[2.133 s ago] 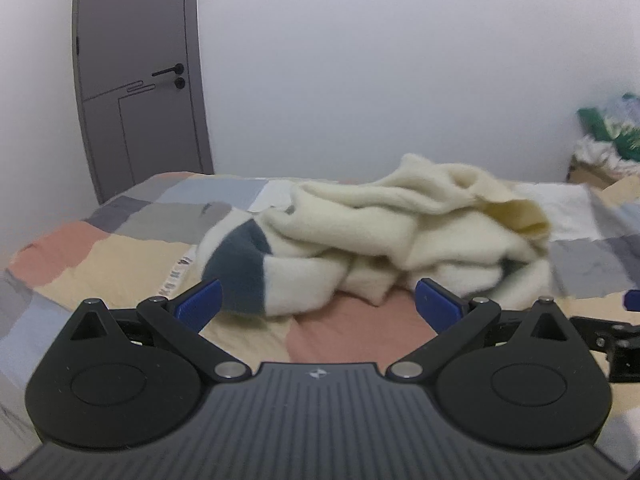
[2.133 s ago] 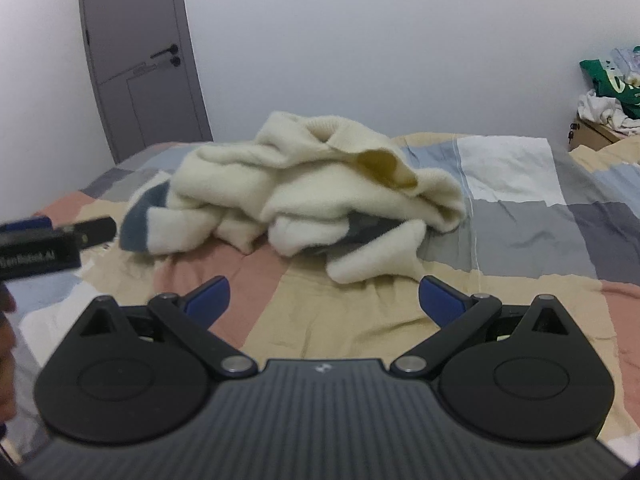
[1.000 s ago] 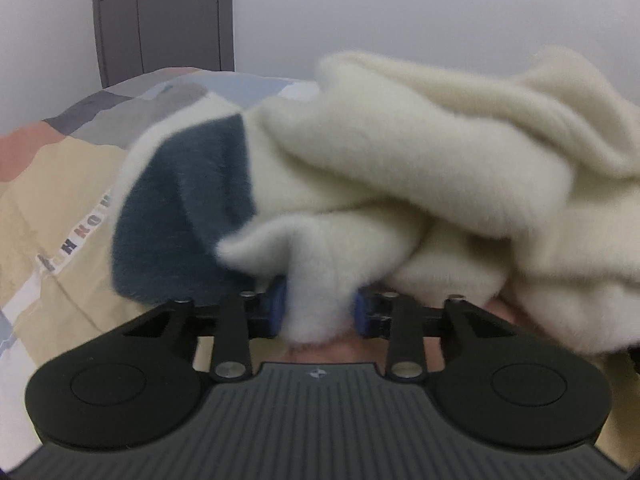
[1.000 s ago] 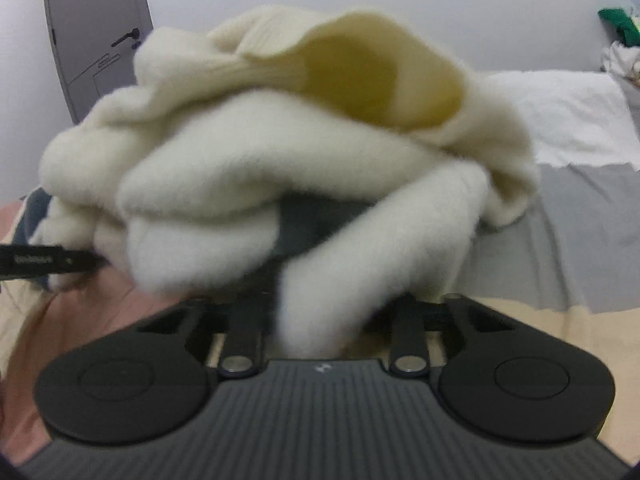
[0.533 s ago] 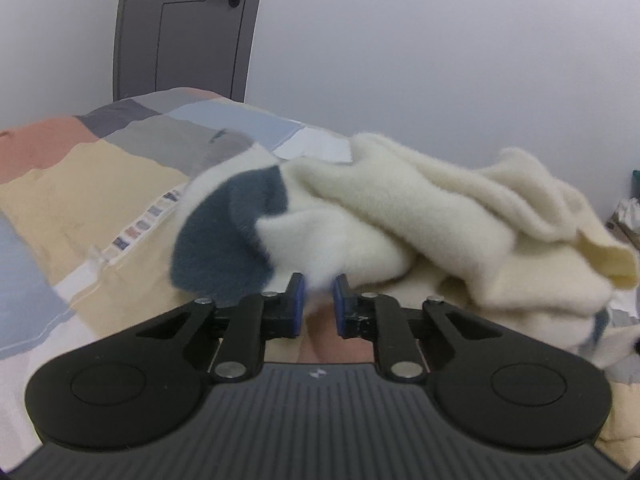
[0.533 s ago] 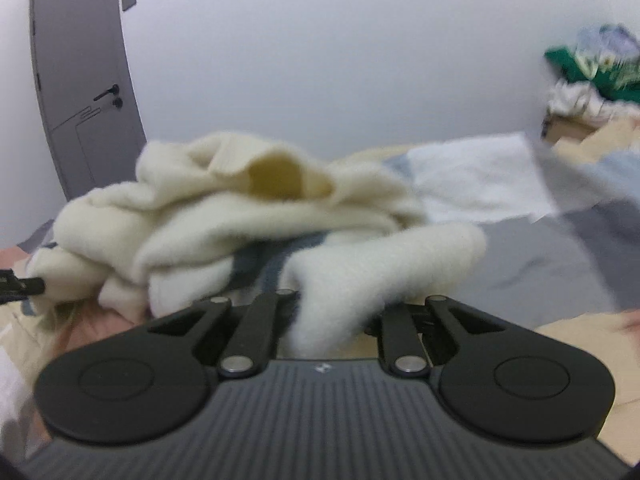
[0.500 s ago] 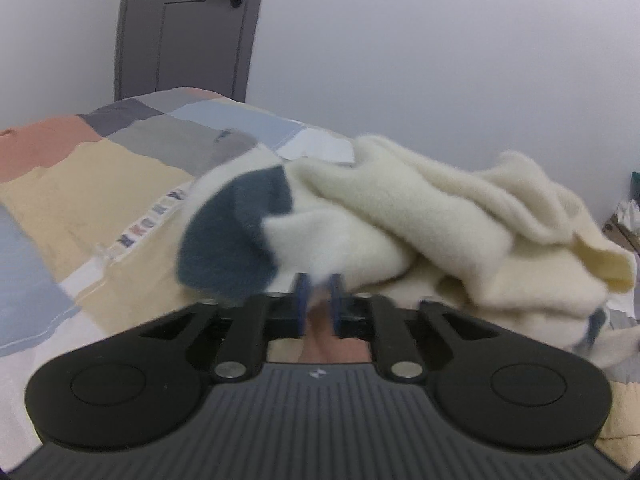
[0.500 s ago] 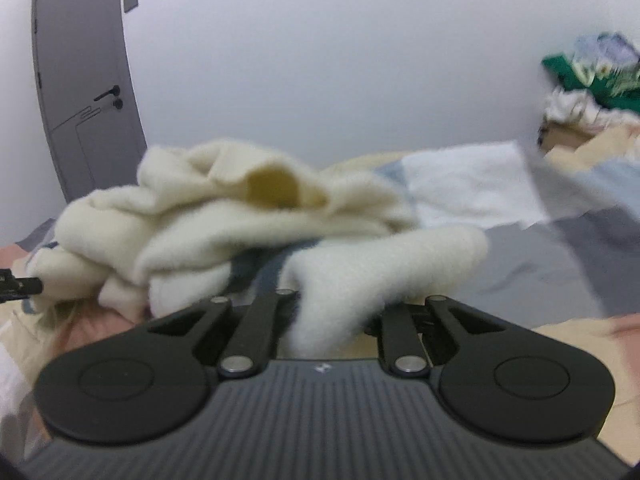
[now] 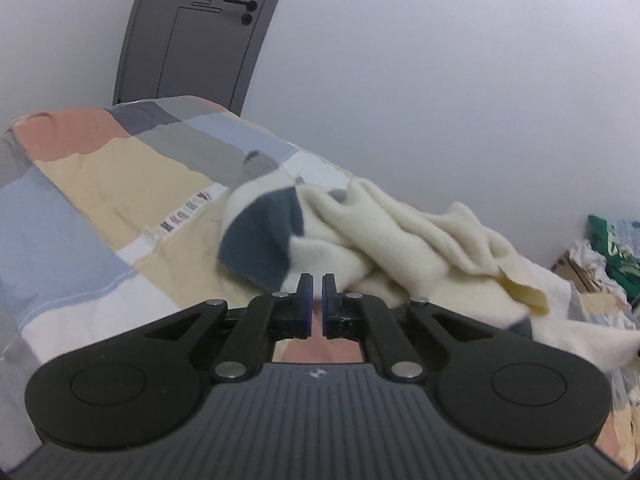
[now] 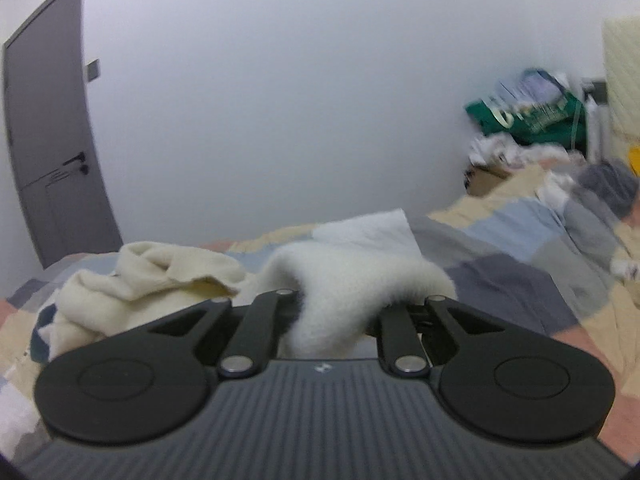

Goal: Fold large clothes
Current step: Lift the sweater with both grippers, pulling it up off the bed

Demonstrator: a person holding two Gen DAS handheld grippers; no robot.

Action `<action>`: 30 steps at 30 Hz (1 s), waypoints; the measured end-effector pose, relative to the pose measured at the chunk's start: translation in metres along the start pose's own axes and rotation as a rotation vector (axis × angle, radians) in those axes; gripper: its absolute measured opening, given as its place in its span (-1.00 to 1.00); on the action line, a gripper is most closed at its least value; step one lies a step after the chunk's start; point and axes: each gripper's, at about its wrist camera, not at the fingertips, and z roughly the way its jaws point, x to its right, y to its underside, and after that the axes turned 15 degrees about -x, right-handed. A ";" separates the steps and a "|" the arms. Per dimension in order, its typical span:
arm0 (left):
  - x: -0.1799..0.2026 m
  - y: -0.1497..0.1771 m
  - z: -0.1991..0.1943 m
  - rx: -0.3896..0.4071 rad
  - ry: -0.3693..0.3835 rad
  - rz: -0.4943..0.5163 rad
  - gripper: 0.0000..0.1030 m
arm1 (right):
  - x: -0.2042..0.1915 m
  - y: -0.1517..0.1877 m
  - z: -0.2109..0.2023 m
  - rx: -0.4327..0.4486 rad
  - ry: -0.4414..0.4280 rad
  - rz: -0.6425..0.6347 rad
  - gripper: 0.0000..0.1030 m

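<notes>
A crumpled cream fleece garment (image 9: pixel 400 240) with a dark blue patch (image 9: pixel 264 236) lies on the patchwork bed. My left gripper (image 9: pixel 314 300) is shut just in front of the garment's near edge, with nothing visible between its blue pads. My right gripper (image 10: pixel 340 312) is shut on a cream end of the same garment (image 10: pixel 348 280), which bulges up between its fingers and hides the fingertips. The rest of the garment (image 10: pixel 160 280) trails off to the left.
The patchwork bedcover (image 9: pixel 100 184) spreads left and forward. A grey door (image 9: pixel 192 36) stands behind the bed. A pile of clothes with a green item (image 10: pixel 532 116) sits on a box at the right by the wall.
My left gripper has lost its pinch of fleece and drawn back and left, its pads now bare. My right gripper has pulled its end of the garment right, stretching it out.
</notes>
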 end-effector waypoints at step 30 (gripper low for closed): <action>0.004 0.001 0.025 -0.126 0.183 0.035 0.20 | -0.066 -0.008 0.019 0.034 0.081 0.025 0.58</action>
